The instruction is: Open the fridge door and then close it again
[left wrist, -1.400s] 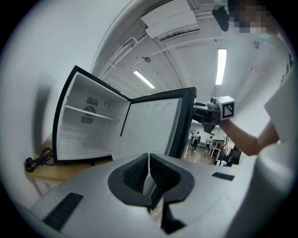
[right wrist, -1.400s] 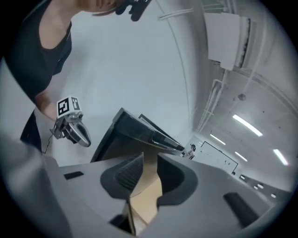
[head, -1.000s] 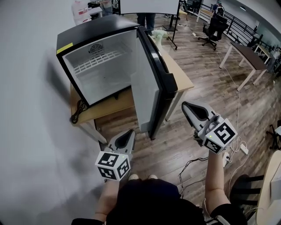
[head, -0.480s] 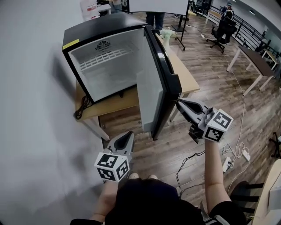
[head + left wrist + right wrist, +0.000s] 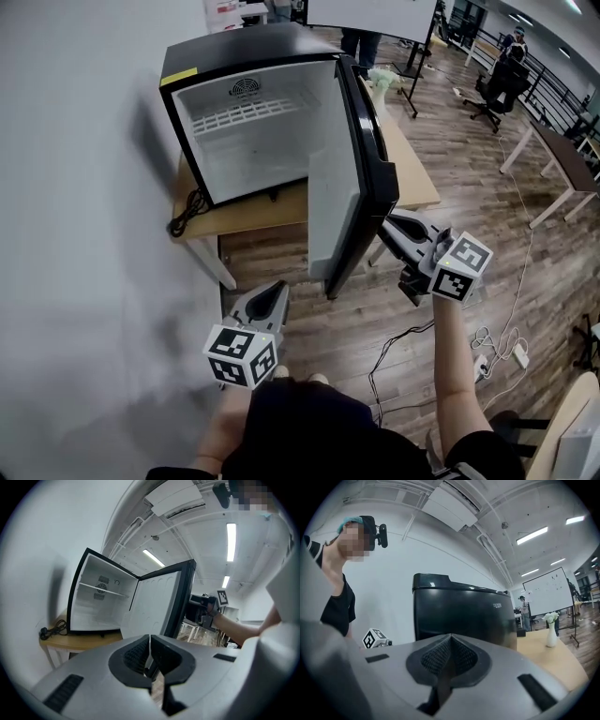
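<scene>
A small black fridge (image 5: 253, 52) stands on a wooden table (image 5: 417, 183), its white inside bare. Its door (image 5: 373, 183) hangs open, swung out to the right, edge-on to me. My right gripper (image 5: 391, 222) is shut and empty, its tips close against the door's black outer face (image 5: 464, 616); whether they touch it I cannot tell. My left gripper (image 5: 279, 290) hovers lower, in front of the table, also shut with nothing in it. The left gripper view shows the open fridge (image 5: 101, 597), the door's white inner panel (image 5: 154, 604) and the right gripper (image 5: 192, 603) behind the door.
A white wall (image 5: 75, 234) runs along the left. A black plug and cord (image 5: 187, 211) lie on the table's left end, a vase of flowers (image 5: 384, 77) at its far end. Cables (image 5: 394, 352) and a power strip (image 5: 516, 352) lie on the wood floor. Desks and an office chair (image 5: 497, 89) stand at the right.
My right gripper has moved left and slightly down, rolling, until its tips are near the door's outer face. The left gripper has kept its place. The door stands at about the same angle.
</scene>
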A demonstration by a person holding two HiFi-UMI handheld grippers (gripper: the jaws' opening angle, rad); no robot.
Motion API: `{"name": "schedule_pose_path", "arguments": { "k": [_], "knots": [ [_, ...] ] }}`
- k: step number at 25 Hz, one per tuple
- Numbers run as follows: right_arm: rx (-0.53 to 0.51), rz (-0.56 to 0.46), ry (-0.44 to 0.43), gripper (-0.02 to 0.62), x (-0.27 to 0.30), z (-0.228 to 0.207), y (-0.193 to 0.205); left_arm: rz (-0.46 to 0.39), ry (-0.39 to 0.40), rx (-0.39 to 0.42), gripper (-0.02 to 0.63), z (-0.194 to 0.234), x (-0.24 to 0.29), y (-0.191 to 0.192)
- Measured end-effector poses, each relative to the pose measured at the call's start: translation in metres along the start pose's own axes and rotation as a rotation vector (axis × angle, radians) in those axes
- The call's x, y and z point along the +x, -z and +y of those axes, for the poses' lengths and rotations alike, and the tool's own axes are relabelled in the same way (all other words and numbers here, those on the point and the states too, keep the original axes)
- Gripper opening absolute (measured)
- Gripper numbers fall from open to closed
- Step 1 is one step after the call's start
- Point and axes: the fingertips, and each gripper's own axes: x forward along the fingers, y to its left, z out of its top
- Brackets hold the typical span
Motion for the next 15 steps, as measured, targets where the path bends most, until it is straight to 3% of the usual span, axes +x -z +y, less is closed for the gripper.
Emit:
{"name": "schedule_pose_path", "arguments": {
  "k": [11,15],
  "knots": [
    [-0.046,0.007,-0.035,-0.011,0.034,0.020,0.000,-0.059,-0.110,-0.006,0.011,0.008,-0.018,0.003],
    [-0.010,-0.009,-0.050,-0.011,0.057,0.031,0.001,-0.071,-0.153,-0.022,0.011,0.026,-0.031,0.004]
  ]
}}
